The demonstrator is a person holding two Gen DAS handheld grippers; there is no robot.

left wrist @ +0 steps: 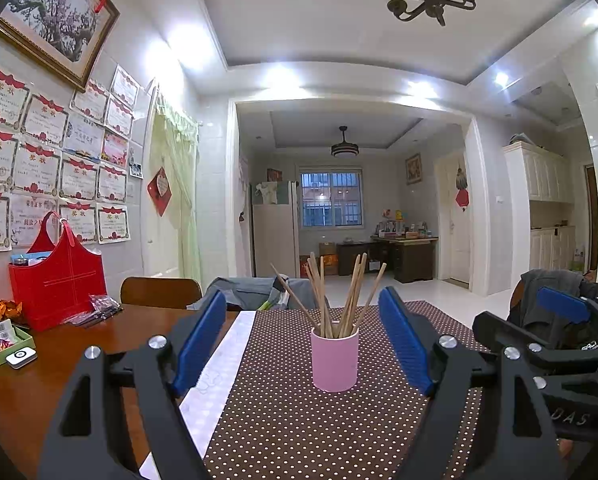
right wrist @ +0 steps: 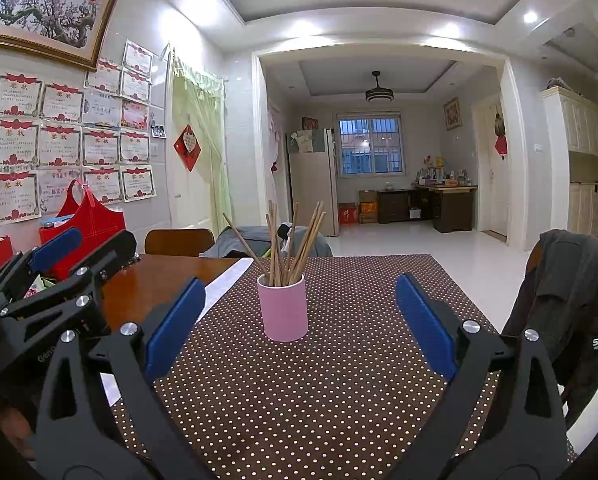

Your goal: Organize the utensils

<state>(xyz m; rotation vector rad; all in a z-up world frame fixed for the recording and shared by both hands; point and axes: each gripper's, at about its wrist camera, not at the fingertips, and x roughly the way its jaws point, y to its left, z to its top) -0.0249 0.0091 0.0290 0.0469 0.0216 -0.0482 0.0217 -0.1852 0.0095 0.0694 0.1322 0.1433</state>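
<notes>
Left wrist view, nearest item: your left claw, blue pads spread wide, holding nothing, low over the dotted brown cloth on the tabletop.

Right wrist view, nearest item: your right claw, likewise spread wide and empty. Each claw shows at the edge of the other's view, so you hold them side by side.

Next item: one pink cup, upright on the cloth, ahead of both claws and roughly centred between each pair of pads. Nothing touches it.

Contents of cup: wooden chopsticks, a loose bundle fanned out above the rim, one leaning far to the left. No loose utensils are visible on the cloth.

Handling note, a judgement only: the sticks look already gathered, so what remains is probably tidying the fan or moving the cup.
- Cup: close on its wall below the rim, squarely, so it does not tip.
- Sticks: pinch the bundle just above the rim; steady the cup with your other claw.

Farther: a red bag at the wall side, well clear; a dark jacket to the right.
</notes>
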